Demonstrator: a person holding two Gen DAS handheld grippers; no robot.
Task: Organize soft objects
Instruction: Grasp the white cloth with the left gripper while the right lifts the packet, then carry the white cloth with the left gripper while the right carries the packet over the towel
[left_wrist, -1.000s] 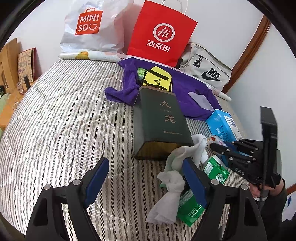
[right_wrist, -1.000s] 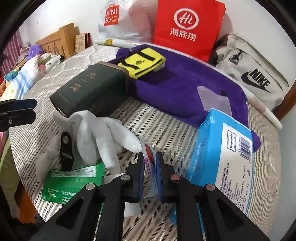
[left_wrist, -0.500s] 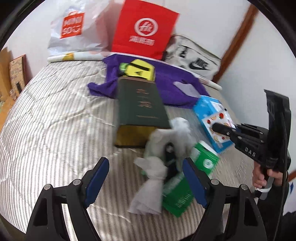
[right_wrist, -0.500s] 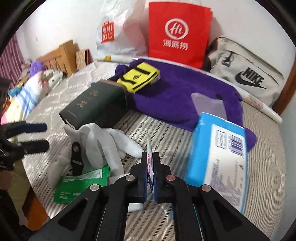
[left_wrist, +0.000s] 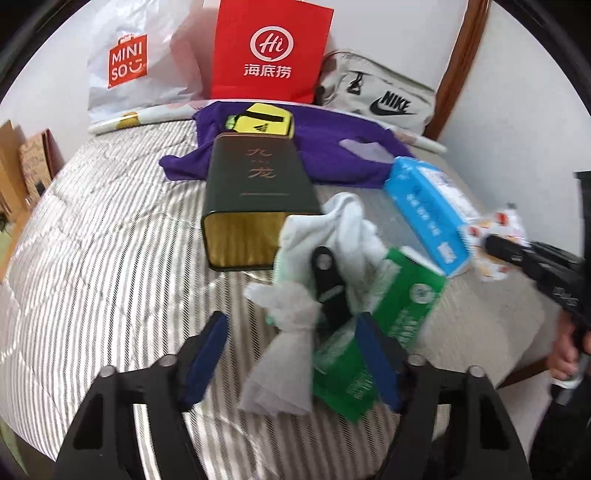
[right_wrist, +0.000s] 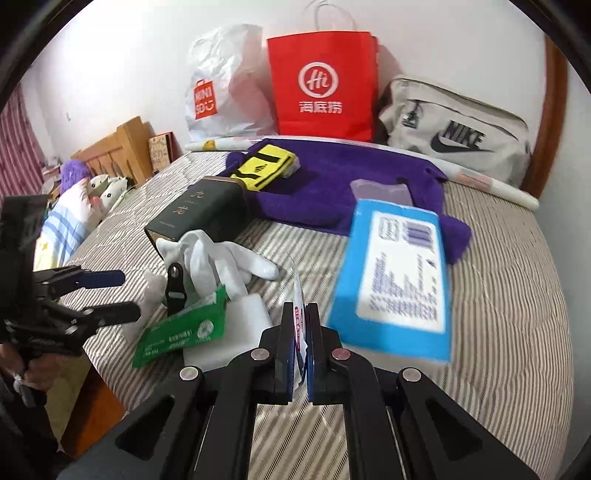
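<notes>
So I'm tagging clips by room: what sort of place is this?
Most likely a bedroom: the items lie on a striped quilted bed, with a wooden headboard and pillows with plush toys at its far end.

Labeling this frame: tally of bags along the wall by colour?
White: 1, the Miniso plastic bag
Red: 1, the paper bag
Beige: 1, the Nike bag
Total: 3
</notes>
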